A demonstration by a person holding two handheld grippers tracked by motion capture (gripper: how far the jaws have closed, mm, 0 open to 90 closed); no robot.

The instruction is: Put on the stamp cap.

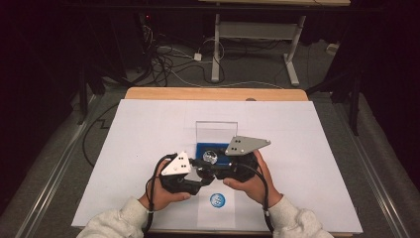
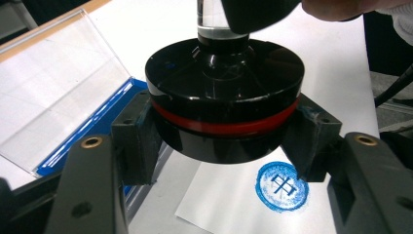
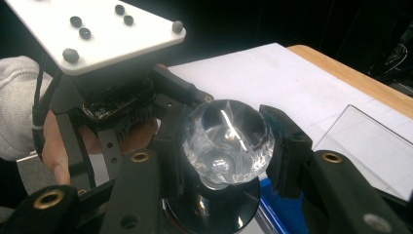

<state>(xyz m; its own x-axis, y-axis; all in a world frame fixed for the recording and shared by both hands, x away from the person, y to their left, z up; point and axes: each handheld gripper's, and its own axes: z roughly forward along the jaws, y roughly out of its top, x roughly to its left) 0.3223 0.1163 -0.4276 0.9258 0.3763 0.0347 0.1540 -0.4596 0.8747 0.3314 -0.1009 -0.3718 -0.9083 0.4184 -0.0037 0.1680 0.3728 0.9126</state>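
Surface: wooden table (image 1: 213, 93) covered by a large white sheet (image 1: 148, 148); a smaller paper (image 1: 213, 215) lies near the front edge, bearing a round blue stamped mark (image 1: 216, 200).

Room: dark, grey floor, loose cables (image 1: 163, 59), legs of a second table (image 1: 292, 54) behind.

Case: blue tray (image 1: 200, 148) with a clear lid (image 1: 216, 131) standing open, at mid-table.

Stamp (image 2: 224, 97): black round base with a red band and a clear knob (image 3: 228, 141), held above the sheet, between case and blue mark.

Left gripper (image 1: 198, 179): jaws closed narrowly on the stamp's black base, pads touching both sides.

Right gripper (image 1: 218, 168): jaws closed around the clear knob.

By view: the left gripper view shows the red band and the blue mark's inner symbol; the right gripper view shows the knob's facets and the left gripper's white plate (image 3: 92, 31); the high view shows both hands close together.
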